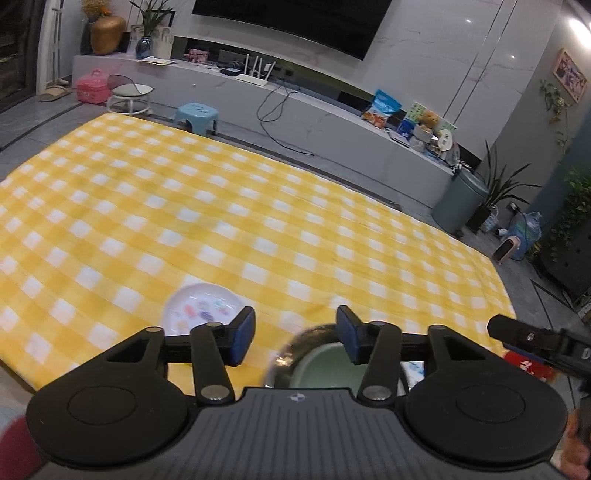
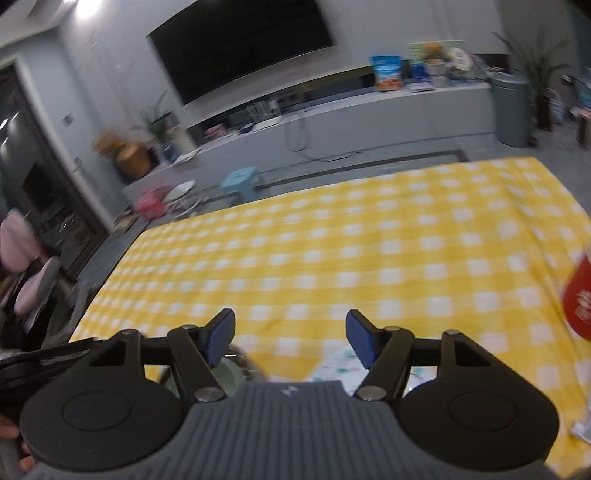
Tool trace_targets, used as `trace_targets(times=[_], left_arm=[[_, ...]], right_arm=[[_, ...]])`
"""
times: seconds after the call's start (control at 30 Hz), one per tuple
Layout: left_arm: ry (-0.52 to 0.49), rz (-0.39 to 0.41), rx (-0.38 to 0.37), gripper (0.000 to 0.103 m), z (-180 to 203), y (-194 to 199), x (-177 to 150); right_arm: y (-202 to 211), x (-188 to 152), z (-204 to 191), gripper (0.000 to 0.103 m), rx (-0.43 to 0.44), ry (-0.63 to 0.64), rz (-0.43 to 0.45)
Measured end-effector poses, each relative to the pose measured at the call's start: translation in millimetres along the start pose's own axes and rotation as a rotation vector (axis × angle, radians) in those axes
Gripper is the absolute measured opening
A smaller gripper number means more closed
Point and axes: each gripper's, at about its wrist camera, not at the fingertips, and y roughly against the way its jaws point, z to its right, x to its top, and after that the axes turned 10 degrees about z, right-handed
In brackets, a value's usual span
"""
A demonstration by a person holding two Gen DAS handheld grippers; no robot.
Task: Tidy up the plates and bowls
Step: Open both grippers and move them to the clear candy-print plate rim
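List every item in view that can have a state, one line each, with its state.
left hand-held gripper: open, nothing between its pads.
right hand-held gripper: open, nothing between its pads.
white plate: flat on the checked cloth, upright, nothing on it.
green bowl: upright, nested in a dark metal bowl, not held.
patterned plate: lying on the cloth, partly hidden.
television: screen dark.

dim indoor light, ceiling lamp glare, motion blur, fisheye bending
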Motion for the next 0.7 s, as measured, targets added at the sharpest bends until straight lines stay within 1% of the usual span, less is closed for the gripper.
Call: trace_targets(times=[0.03,0.1,0.13,0.17,0.23,0.37,0.43,0.5,0.57,0.6,0.63,0.67,0.7], left_arm=[[-0.003,-0.009,0.008,0.069,-5,-1,3],[0.001,-0.043,0.031,0.069,-16,-5,6],[0.014,-0.047,0.042,0.069,-23,-7,8],[0.029,-0.047,0.050,0.070,-31,-8,10],[0.056,-0.061,0.078,0.072,-44,-13,13],[0.093,-0.116,0.139,0.072,-69,-29,13],[0.131,-0.158,0.180,0.068,-81,-40,10],[0.134,-0.188,0.204,0.067,-91,-47,7],[0.160,-0.196,0.206,0.067,-99,-52,6],[0.189,-0.202,0.203,0.067,-104,-55,7],[0.224,-0.212,0.196,0.067,-110,-59,7],[0.260,-0.223,0.183,0.067,-114,-62,6],[0.287,-0.232,0.170,0.067,-118,-64,5]], right_arm=[[-4,2,-11,0.067,0.011,0.020,-0.012],[-12,6,-34,0.069,0.020,0.053,-0.028],[-17,8,-43,0.073,0.015,0.058,-0.032],[-21,10,-51,0.074,0.014,0.058,-0.037],[-34,13,-66,0.074,0.036,0.058,-0.063],[-68,16,-95,0.074,0.090,0.083,-0.139],[-86,14,-103,0.070,0.143,0.052,-0.189],[-103,10,-111,0.068,0.163,0.029,-0.248],[-119,5,-116,0.062,0.159,0.046,-0.284],[-127,2,-120,0.061,0.152,0.066,-0.302],[-136,1,-122,0.058,0.148,0.081,-0.316],[-144,-1,-125,0.053,0.144,0.096,-0.334],[-151,-4,-127,0.051,0.142,0.109,-0.356]])
